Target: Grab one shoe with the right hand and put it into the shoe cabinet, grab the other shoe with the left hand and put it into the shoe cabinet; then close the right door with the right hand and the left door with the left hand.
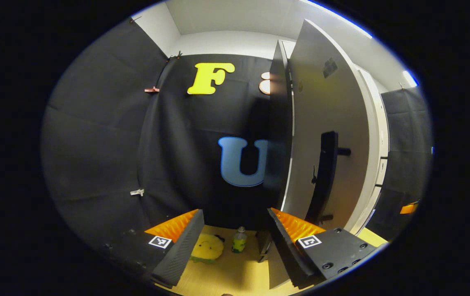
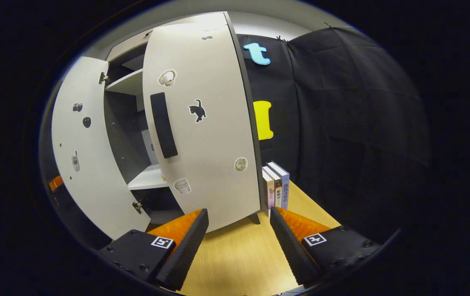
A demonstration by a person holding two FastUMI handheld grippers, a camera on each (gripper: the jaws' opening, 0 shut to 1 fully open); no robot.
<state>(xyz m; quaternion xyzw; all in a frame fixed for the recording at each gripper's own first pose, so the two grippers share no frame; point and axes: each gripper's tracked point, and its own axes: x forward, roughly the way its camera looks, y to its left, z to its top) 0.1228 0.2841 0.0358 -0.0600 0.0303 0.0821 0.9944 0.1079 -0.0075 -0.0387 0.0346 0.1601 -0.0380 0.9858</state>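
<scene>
The shoe cabinet (image 2: 134, 84) stands on the wooden floor (image 2: 239, 255) against the black booth wall. Its right door (image 2: 206, 123), covered with small stickers and carrying a black handle (image 2: 163, 124), is nearly shut, while the left door (image 2: 83, 152) hangs wide open. In the left gripper view that left door (image 1: 325, 135) looms just ahead, edge-on, handle (image 1: 323, 176) facing out. The left gripper (image 1: 235, 242) has its jaws apart, holding nothing; the right gripper (image 2: 239, 242) likewise. Books (image 2: 277, 185) stand beside the cabinet. A yellow plush toy (image 1: 206, 246) and a small bottle (image 1: 239, 240) sit on the floor.
</scene>
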